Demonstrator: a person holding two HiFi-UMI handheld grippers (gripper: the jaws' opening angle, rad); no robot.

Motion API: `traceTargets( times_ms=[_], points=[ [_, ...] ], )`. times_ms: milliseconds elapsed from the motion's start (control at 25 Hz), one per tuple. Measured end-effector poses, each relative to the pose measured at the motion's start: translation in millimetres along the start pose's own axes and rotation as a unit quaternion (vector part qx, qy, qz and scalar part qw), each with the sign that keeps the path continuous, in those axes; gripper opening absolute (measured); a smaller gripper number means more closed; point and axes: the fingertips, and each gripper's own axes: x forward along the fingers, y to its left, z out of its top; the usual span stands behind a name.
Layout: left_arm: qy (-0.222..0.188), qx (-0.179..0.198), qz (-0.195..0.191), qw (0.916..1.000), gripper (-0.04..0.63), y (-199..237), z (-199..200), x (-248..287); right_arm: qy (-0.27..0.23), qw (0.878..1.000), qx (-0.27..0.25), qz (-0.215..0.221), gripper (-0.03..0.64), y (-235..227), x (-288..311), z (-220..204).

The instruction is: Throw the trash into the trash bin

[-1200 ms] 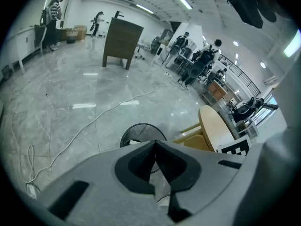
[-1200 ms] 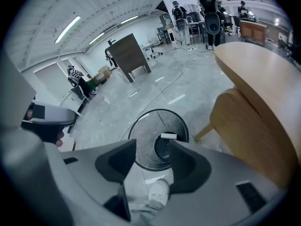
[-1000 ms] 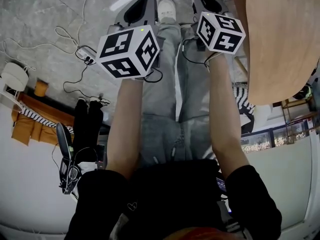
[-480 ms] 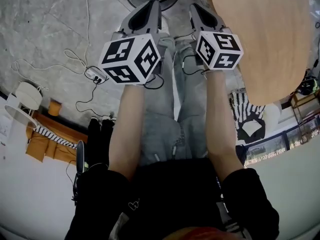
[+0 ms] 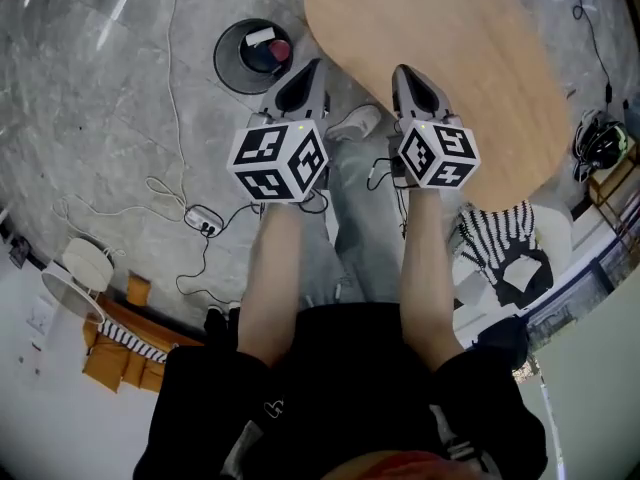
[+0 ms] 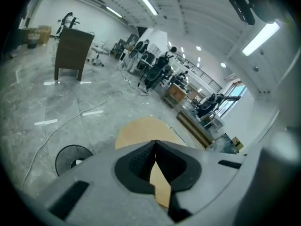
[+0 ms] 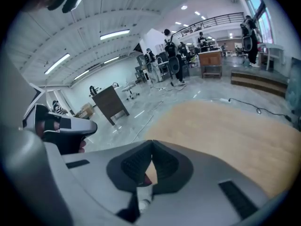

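Left gripper (image 5: 314, 66): jaws closed tip to tip, nothing held. Right gripper (image 5: 404, 71): also closed, empty. Wooden table (image 5: 470, 78) lay ahead and right of it. Trash bin (image 5: 224, 66) stood on floor (image 5: 110, 118), ahead-left of left gripper. Red and white trash (image 5: 277, 50) lay inside the bin.

No legible text or numbers

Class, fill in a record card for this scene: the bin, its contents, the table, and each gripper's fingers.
Trash bin: round, black, on the floor beside the table
Bin contents: red item, white item
Table: oval, wooden
Left gripper: fingers shut
Right gripper: fingers shut
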Motion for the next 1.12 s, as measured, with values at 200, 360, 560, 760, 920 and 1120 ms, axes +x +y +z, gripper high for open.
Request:
traceTargets(
  times_ms=[200, 360, 560, 760, 920, 1120],
  points=[
    [-0.022, 0.041, -0.059, 0.9972, 0.006, -101.6, 24.1, 1.4, -0.063, 0.996, 0.036, -0.045, 0.011, -50.6, -74.8, 45.9],
    [-0.048, 0.038, -0.107, 0.9923, 0.006, -170.0, 43.9, -9.4, -0.120, 0.987, 0.088, -0.065, 0.011, -76.1, -140.0, 75.9],
    [-0.040, 0.089, -0.139, 0.9855, 0.006, -254.4, 53.0, -23.9, -0.187, 0.969, 0.121, -0.106, 0.011, -108.0, -228.8, 112.5],
    [-0.057, 0.151, -0.201, 0.9661, 0.006, -360.4, 68.0, -40.3, -0.262, 0.947, 0.117, -0.143, 0.011, -139.0, -326.0, 154.5],
    [-0.093, 0.196, -0.262, 0.9405, 0.006, -437.6, 100.0, -60.6, -0.326, 0.925, 0.093, -0.171, 0.011, -152.0, -389.0, 202.8],
    [-0.123, 0.232, -0.309, 0.9140, 0.006, -503.9, 114.3, -90.7, -0.387, 0.899, 0.057, -0.197, 0.012, -149.1, -460.9, 242.2]
  ],
)
